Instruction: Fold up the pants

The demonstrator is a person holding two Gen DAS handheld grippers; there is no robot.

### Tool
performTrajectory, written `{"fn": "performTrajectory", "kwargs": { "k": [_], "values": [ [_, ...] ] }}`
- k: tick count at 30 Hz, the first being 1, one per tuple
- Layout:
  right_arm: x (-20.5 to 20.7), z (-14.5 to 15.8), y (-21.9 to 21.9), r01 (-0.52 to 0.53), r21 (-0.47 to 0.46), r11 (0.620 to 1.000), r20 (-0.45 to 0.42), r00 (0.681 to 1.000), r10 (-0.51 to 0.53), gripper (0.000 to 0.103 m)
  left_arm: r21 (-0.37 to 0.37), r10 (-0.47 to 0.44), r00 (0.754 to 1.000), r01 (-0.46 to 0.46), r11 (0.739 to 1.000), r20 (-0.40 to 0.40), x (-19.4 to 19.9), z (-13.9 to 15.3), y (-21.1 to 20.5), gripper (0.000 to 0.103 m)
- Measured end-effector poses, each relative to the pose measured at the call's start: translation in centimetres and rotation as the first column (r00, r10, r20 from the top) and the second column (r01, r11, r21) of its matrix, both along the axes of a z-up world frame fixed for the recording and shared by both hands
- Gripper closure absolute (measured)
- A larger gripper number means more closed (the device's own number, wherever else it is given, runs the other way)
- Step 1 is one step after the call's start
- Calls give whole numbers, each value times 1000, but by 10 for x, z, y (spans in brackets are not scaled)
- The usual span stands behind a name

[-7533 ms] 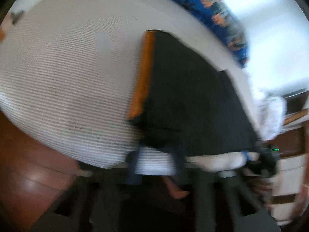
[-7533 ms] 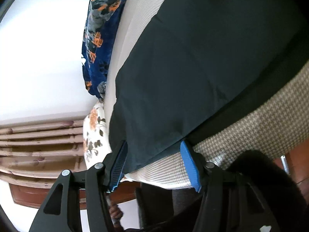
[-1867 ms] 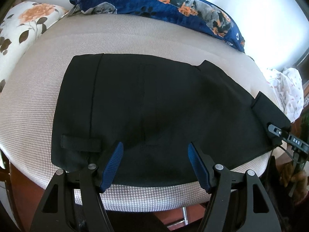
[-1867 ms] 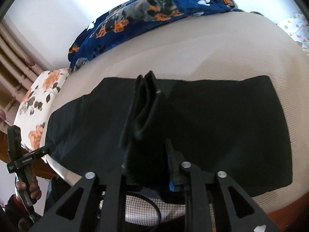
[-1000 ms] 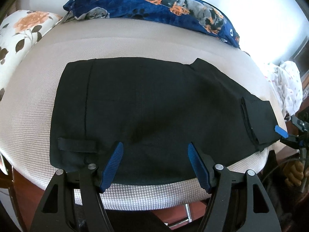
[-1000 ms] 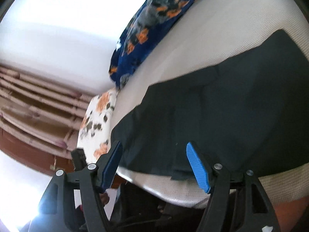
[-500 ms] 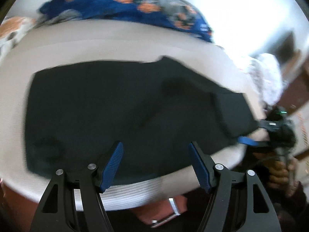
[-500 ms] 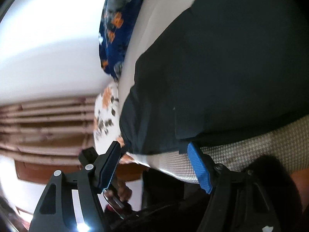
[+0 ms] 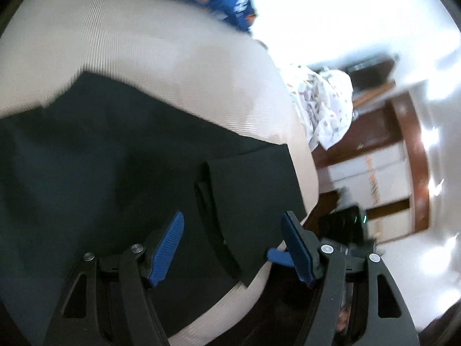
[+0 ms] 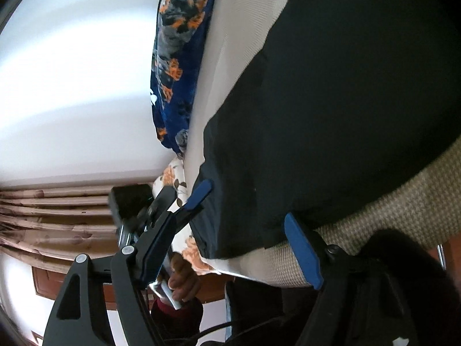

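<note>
Compared with the view a second ago, the left wrist view is swung toward the right-hand end of the bed [image 9: 173, 66]: the folded-over leg end of the black pants [image 9: 247, 190] is now framed between the blue pads, where the middle of the garment was framed before. The right wrist view is rolled, so that the bed edge now runs diagonally.

The left gripper [image 9: 232, 245] is held open, its pads apart above the cloth, and nothing is clamped. The jaws of the right gripper [image 10: 230, 248] are opening; the near corner of the pants lies between the pads, but no pad is seen pressing on it.

The pants are spread flat across the bed, reaching its near edge, with the blue patterned blanket [image 10: 175, 66] along the far edge.
</note>
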State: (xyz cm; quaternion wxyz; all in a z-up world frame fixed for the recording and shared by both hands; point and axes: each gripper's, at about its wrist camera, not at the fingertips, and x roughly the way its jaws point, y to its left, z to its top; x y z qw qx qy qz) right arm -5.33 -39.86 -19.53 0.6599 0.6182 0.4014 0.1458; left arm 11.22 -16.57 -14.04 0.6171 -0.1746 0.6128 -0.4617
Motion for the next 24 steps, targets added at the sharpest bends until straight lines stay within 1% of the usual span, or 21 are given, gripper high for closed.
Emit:
{"fn": "performTrajectory", "kwargs": {
  "k": [2,5,8,12,14,15,16,17,18,19,22,24],
  "values": [
    [-1,-5,-3,16,18,1000,-14,1000,-16,27,-26,14,996,-17,1000,-85,6,-14,-5,33],
    [-3,-7,-4,30,30,999,-16,999,-30,28,-2,19,985,-20,1000,-174,11,-32,-17,33],
    [-4,-7,-4,30,34,999,-15,999,-30,28,2,23,978,-23,1000,-208,11,-39,-24,33],
    [-6,-12,-7,42,78,996,-20,999,-40,28,-6,71,964,-75,997,-256,20,-44,-32,33],
    [-8,-13,-7,43,84,996,-24,999,-41,28,-12,81,962,-87,996,-259,24,-44,-38,37],
    [-8,-13,-7,42,83,996,-25,999,-40,28,0,79,967,-81,997,-242,24,-44,-39,42],
    [-8,-13,-7,43,83,996,-24,999,-41,28,11,76,972,-76,997,-221,23,-43,-41,53],
    [-9,-13,-8,44,85,995,-24,999,-42,28,18,77,975,-75,997,-210,23,-43,-42,60],
    [-9,-13,-8,44,86,995,-24,999,-42,28,26,81,975,-77,997,-209,22,-46,-42,79],
    [-9,-13,-8,45,88,995,-26,999,-43,28,30,87,973,-82,996,-213,21,-49,-41,90],
    [-9,-14,-8,49,99,994,-29,999,-46,27,33,105,965,-100,994,-241,21,-59,-39,90],
    [-8,-14,-8,52,103,993,-32,998,-49,27,23,121,958,-119,993,-261,21,-64,-37,90]
  ]
}}
